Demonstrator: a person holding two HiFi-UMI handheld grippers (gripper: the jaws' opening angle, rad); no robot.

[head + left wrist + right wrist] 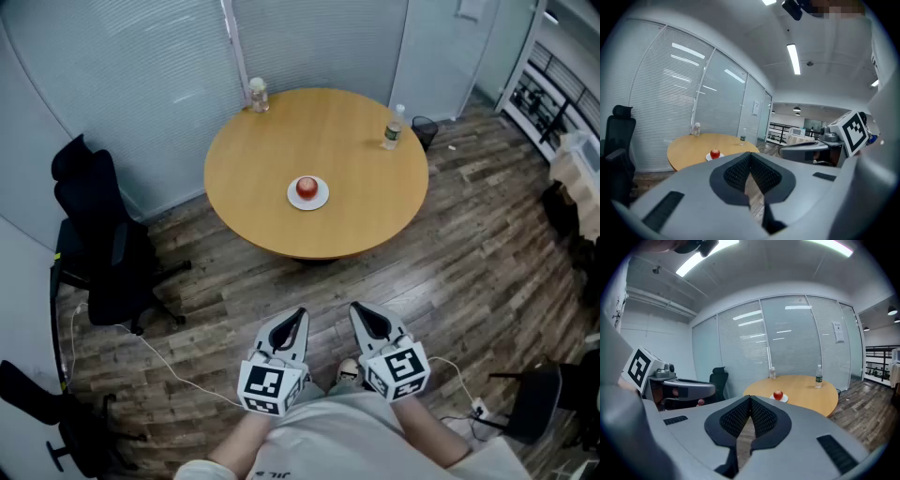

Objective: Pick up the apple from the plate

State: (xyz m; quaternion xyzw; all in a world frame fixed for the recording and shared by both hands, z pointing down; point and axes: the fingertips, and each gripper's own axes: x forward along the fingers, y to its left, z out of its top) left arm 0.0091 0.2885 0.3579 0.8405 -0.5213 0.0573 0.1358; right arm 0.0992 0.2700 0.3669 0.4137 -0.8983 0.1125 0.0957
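A red apple (307,187) sits on a small white plate (320,199) near the middle of a round wooden table (253,159). It also shows small in the left gripper view as the apple (715,153) and in the right gripper view as the apple (777,395). Both grippers are held close to the person's body, well short of the table. My left gripper (297,316) is shut with nothing in it, its tips meeting (750,155). My right gripper (357,311) is shut and empty too, jaws touching (750,398).
A capped jar (258,95) stands at the table's far edge and a water bottle (393,127) at its right edge. A black office chair (98,253) stands left of the table. Cables run over the wood floor (487,253). Glass walls with blinds lie behind.
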